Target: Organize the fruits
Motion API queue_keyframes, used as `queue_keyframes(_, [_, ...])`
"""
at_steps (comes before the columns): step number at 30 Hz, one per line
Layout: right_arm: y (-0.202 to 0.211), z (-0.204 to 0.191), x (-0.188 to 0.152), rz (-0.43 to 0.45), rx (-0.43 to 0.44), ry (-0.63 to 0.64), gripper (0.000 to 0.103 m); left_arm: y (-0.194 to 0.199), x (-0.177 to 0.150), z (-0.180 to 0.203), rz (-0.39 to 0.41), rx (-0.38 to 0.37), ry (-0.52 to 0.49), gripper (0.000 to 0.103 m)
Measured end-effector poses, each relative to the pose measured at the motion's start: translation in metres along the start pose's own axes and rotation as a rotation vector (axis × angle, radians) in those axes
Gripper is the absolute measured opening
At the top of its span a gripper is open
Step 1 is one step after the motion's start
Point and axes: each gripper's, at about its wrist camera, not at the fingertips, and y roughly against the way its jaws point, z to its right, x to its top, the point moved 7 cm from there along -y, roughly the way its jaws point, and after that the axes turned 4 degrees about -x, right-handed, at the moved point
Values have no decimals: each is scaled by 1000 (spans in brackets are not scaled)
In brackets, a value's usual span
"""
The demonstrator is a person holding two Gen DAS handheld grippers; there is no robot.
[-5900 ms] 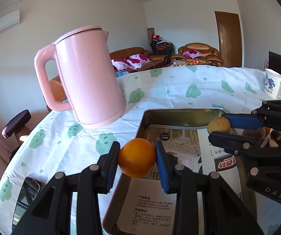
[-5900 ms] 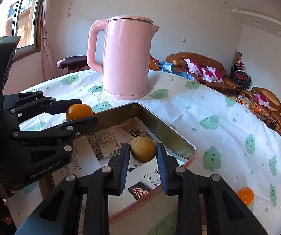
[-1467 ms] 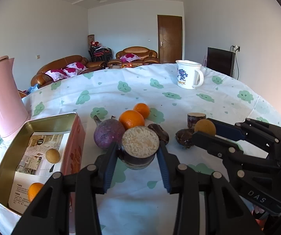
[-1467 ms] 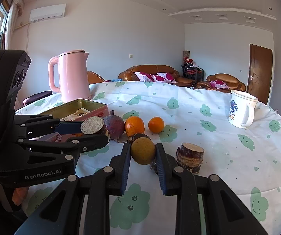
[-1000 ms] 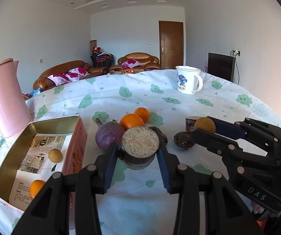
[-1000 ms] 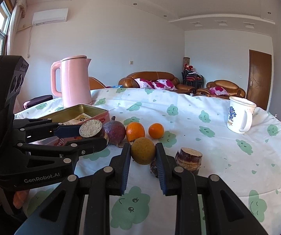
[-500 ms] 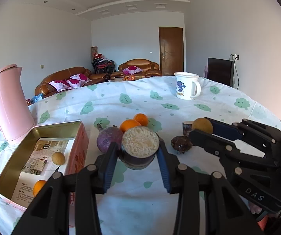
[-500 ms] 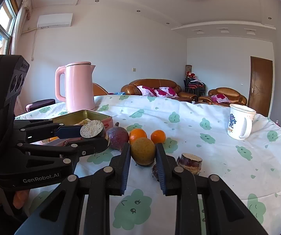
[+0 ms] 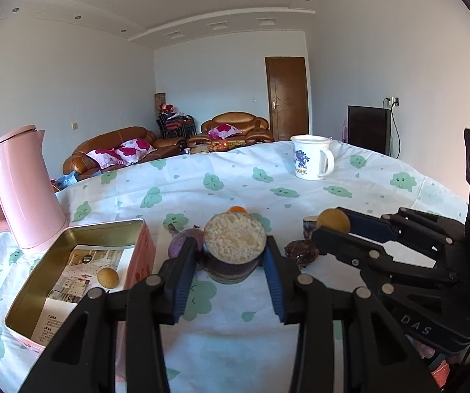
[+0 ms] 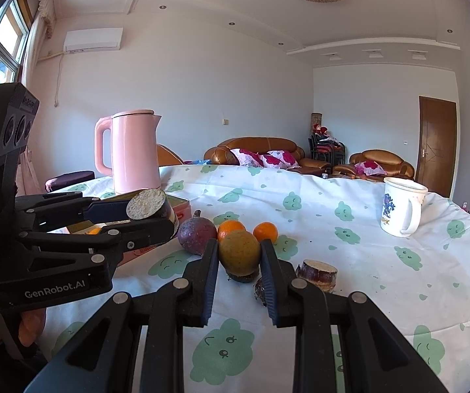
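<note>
I've got my left gripper (image 9: 231,260) clenched on a dark-skinned cut cane stub (image 9: 234,248), my right gripper (image 10: 239,263) clenched on a yellow-brown round fruit (image 10: 239,251), both lifted for the gold open tin box (image 9: 31,298).

Printed in white: "GenRobot.AI" on the black plastic body of the left tool (image 10: 149,217), "DAS" on the black plastic body of the right tool (image 9: 331,229); small print on the paper sheet in the gold rectangular tin (image 9: 81,232) too small to read.
</note>
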Motion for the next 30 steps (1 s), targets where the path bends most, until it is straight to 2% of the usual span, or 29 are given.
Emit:
queue_keyframes(14, [7, 2, 7, 29, -10, 3, 27, 12, 7, -5, 46, 25, 0, 42])
queue_keyframes(30, [23, -2, 38, 83, 6, 36, 27, 20, 14, -14, 76, 65, -5, 42])
